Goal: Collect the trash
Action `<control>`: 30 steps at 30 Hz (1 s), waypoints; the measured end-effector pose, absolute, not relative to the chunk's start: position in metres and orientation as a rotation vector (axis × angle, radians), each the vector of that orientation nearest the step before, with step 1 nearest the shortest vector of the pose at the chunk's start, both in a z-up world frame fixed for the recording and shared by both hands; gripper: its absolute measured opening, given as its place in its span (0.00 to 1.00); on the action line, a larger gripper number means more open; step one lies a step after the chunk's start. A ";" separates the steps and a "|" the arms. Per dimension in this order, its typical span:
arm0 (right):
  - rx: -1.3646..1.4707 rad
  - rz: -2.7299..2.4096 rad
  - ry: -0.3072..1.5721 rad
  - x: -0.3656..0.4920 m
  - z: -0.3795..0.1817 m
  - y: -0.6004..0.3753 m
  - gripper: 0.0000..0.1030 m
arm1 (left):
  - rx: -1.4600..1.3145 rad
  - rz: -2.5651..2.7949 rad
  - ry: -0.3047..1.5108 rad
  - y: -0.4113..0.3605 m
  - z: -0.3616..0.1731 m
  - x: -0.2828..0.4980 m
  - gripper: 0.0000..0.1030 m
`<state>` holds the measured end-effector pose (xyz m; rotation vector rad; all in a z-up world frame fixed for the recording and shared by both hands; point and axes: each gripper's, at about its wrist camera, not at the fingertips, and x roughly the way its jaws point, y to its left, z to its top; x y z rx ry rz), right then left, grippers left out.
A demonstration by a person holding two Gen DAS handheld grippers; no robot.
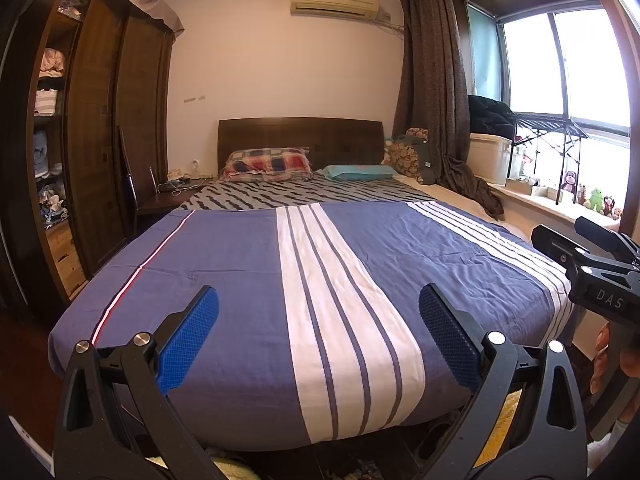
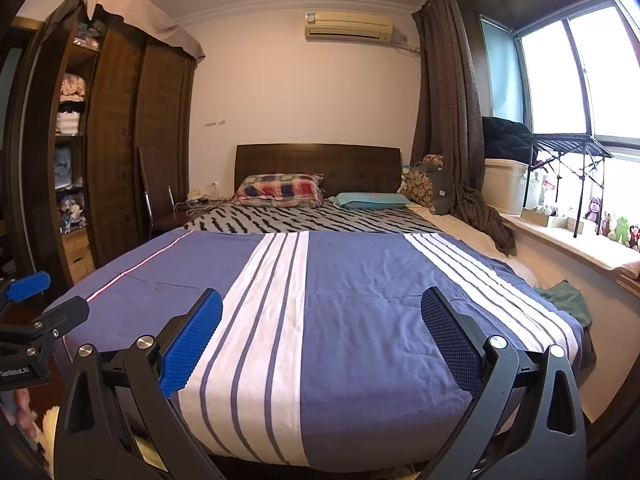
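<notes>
Both tools, left tool (image 1: 318,340) and right tool (image 2: 322,342), hang wide open and empty over the foot of the bed (image 1: 240,264). No trash shows on the cover; the green cloth (image 2: 568,300) at the bed's edge may be clutter. Best scan the floor and nightstand before reaching.

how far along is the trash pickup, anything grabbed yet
Nothing looks collected yet. The left tongs and right tongs both stand open and empty at the foot of the bed, holding nothing. No trash or bin shows on the blue striped cover; only a green cloth lies at its right edge. Still left: finding the trash, picking it up and binning it.
</notes>
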<state>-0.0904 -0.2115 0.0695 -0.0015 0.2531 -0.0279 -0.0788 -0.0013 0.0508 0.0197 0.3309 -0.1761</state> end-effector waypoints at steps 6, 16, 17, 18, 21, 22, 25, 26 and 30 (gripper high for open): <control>-0.002 -0.026 0.257 -0.090 0.071 -0.210 0.97 | 0.019 -0.175 0.332 -0.001 0.051 -0.079 0.92; -0.004 -0.022 0.259 -0.088 0.072 -0.208 0.97 | 0.021 -0.169 0.336 -0.002 0.050 -0.078 0.92; -0.003 -0.022 0.260 -0.088 0.071 -0.208 0.97 | 0.021 -0.168 0.336 -0.003 0.050 -0.078 0.92; -0.003 -0.020 0.260 -0.088 0.071 -0.208 0.97 | 0.021 -0.169 0.337 -0.003 0.050 -0.078 0.92; -0.004 -0.020 0.261 -0.088 0.071 -0.208 0.97 | 0.021 -0.168 0.336 -0.003 0.050 -0.078 0.92; -0.005 -0.019 0.262 -0.087 0.071 -0.208 0.97 | 0.021 -0.168 0.336 -0.003 0.050 -0.078 0.92; -0.005 -0.018 0.262 -0.087 0.071 -0.207 0.97 | 0.021 -0.167 0.336 -0.003 0.050 -0.078 0.92; -0.004 -0.017 0.261 -0.088 0.071 -0.207 0.97 | 0.022 -0.167 0.336 -0.003 0.050 -0.078 0.92; -0.004 -0.018 0.262 -0.087 0.071 -0.207 0.97 | 0.021 -0.164 0.339 -0.002 0.048 -0.077 0.92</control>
